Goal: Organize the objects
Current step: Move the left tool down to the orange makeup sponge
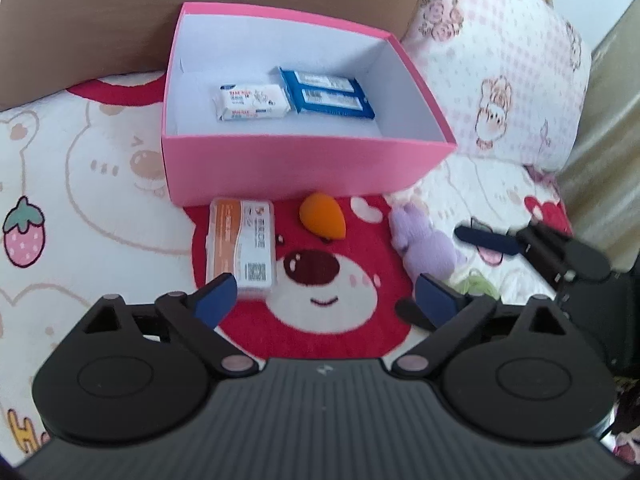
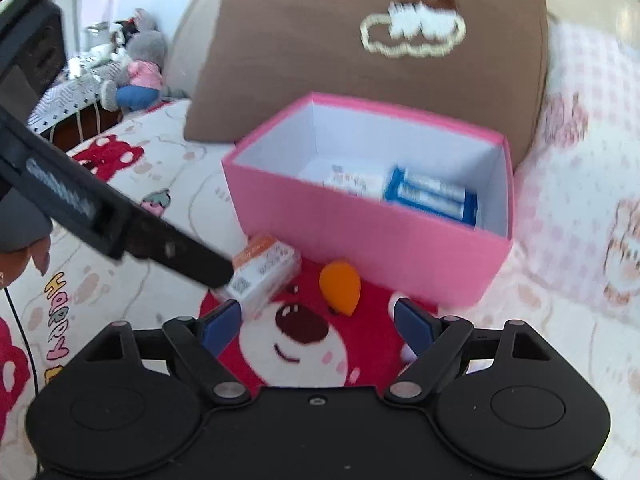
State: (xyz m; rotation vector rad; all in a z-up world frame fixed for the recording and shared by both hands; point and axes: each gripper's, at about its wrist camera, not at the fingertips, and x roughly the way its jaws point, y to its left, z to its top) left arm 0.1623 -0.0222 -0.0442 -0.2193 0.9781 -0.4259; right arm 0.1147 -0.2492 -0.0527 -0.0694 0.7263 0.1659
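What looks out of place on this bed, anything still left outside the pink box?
Yes. The orange-and-white packet, orange sponge and purple plush toy lie loose in front of the pink box, which already holds two packets.

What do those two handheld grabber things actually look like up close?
Both are matte black plastic. The left gripper and right gripper each have two round housings, angled linkage arms with silver pivot pins, a ribbed body and blue pads on the fingers.
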